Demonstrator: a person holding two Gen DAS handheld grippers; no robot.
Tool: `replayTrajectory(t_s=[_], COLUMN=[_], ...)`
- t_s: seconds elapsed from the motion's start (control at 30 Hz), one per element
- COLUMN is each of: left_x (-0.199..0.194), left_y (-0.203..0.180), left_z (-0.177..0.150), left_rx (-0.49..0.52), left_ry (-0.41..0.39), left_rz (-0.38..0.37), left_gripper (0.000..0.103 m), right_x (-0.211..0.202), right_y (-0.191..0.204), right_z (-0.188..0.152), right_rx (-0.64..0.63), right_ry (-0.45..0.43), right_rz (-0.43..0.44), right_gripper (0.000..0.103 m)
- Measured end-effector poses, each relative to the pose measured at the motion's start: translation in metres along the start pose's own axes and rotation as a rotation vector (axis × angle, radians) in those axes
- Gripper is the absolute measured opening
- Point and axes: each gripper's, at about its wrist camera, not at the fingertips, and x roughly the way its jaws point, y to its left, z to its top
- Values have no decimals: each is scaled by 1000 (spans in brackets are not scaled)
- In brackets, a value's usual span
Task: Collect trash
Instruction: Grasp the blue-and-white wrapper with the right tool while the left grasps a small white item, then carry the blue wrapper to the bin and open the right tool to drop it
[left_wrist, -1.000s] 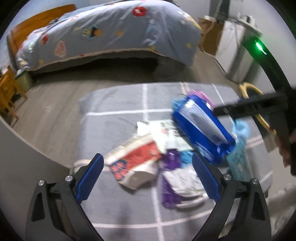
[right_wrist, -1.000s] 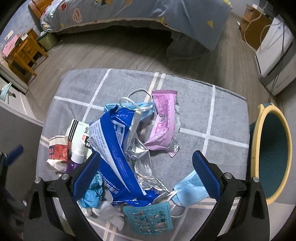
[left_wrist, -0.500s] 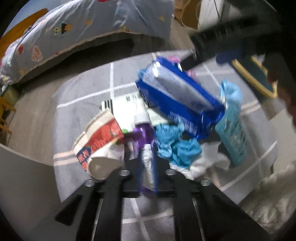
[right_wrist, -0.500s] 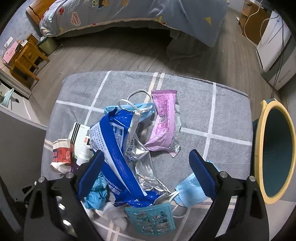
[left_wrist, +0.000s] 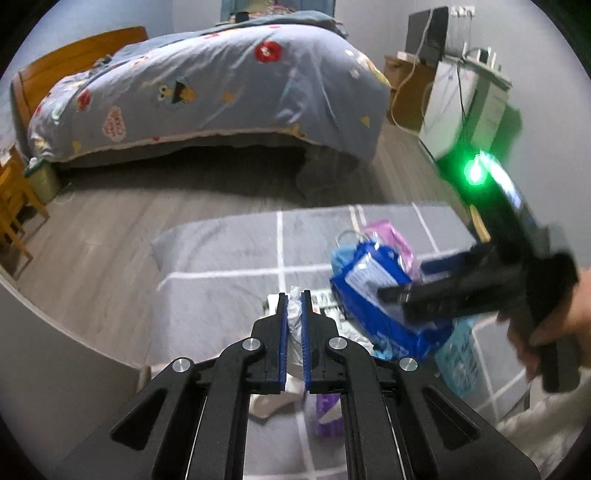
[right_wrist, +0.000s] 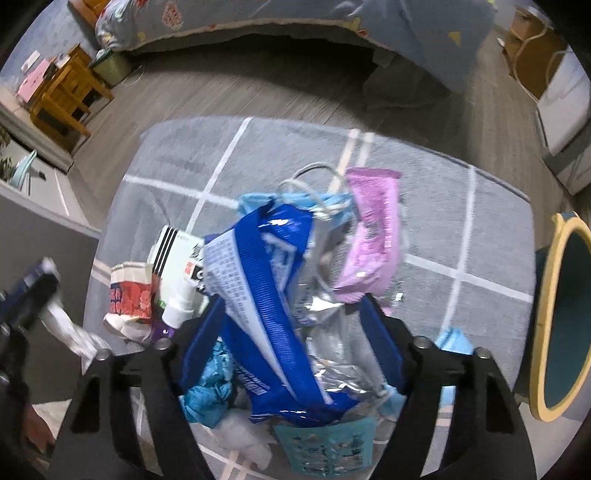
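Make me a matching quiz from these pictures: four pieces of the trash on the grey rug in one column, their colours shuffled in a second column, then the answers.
Things:
1. snack bag
2. long wrapper
3. crushed paper cup
4. blister pack

Colours:
A. pink
B. teal
C. blue with a silver inside
D. white with red print

Pairs: 1-C, 2-A, 3-D, 4-B
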Motion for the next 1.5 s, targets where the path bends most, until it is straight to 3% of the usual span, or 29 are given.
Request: replayTrajectory(t_s=[0.17,0.33,0.9,1.5], left_x=[0,0,-18,0], left_y=[4,0,-19,-86], left_z=[7,9,19,32], left_rx=[-11,15,38,122], left_ry=[-16,-26,-87,-82], left_rz=[5,9,10,-21], left_gripper=[7,7,7,7], right_x=[5,-4,-98,-143], right_y=[13,12,-25,-166], right_z=[0,0,-5,-42], right_rx=[-93,-105,4,249], right_ry=[4,-3,-206,-287], right_rz=[-31,-19,33,-33], right_gripper=[38,27,27,27])
